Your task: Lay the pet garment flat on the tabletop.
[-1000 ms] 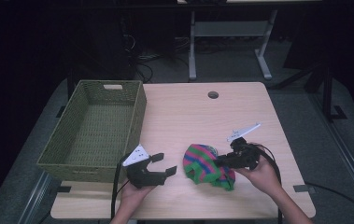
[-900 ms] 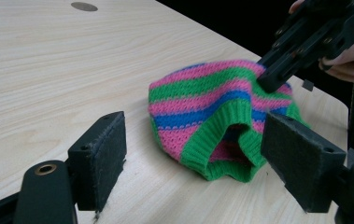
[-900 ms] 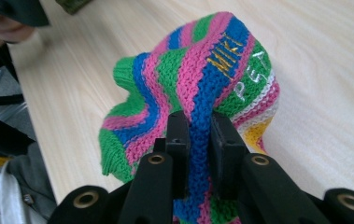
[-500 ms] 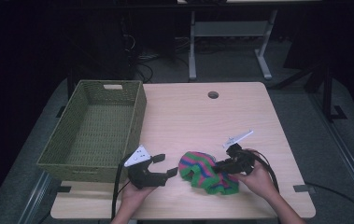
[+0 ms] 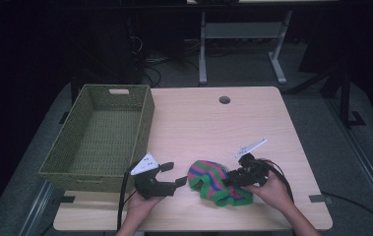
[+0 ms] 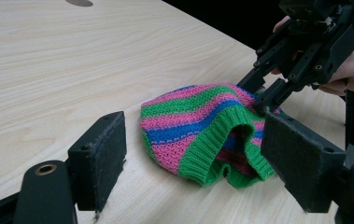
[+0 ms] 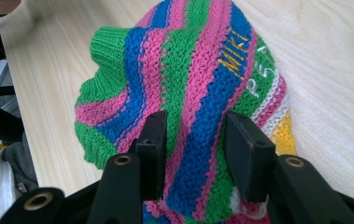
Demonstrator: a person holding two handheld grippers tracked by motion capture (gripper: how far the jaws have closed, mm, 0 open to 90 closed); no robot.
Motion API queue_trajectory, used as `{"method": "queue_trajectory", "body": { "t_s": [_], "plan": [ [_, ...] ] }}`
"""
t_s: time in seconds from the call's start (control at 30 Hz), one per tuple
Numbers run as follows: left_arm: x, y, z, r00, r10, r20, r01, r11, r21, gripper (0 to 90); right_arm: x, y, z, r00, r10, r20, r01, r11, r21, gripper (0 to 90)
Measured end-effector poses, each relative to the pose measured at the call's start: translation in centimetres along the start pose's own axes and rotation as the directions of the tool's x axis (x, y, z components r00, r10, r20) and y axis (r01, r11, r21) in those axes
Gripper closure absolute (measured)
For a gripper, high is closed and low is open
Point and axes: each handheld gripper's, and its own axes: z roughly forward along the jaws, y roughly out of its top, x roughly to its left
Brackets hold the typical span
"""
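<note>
- One basket (image 5: 100,137) stands at the table's left: green woven wicker, rectangular, with slanted walls and a slot handle in its far end.
- One table (image 5: 213,128) of pale wood-grain board, with a single round cable hole (image 5: 224,100) near its far edge.
- One left gripper (image 5: 172,176) rests at the near edge, just right of the basket's near corner. It is black plastic with a grey three-cornered plate on top. Its jaws stand spread wide, with nothing between the flat, fuzzy-faced pads (image 6: 101,161), and its tips lie just short of the hat's rim.
- One knitted hat (image 5: 217,182) lies slumped on the near middle of the table, between the two grippers. It is soft ribbed wool in green, pink and blue stripes, with yellow and white letters stitched on it. Its long axis runs roughly left to right, and its green ribbed opening (image 6: 226,144) faces the left gripper.
- One right gripper (image 5: 228,179) reaches in from the right, tips over the hat's right side. Its jaws have just been opening and now stand partly spread. The knit lies between the pads (image 7: 152,140), which straddle it loosely; I cannot tell whether they touch it.
</note>
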Motion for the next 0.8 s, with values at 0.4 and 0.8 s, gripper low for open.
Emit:
{"method": "queue_trajectory", "body": {
  "t_s": [0.4,0.8],
  "plan": [
    [0.0,0.0,0.1,1.0,0.007,0.001,-0.007,1.0,0.003,22.2,0.2,-0.1,-1.4,0.9997,0.008,-0.023,-0.009,0.999,-0.036,49.0],
    [0.1,0.1,0.1,0.9999,0.011,-0.003,-0.011,0.9999,0.008,22.2,2.5,1.4,-3.1,0.9956,-0.087,-0.036,0.083,0.992,-0.09,44.3]
  ]
}}
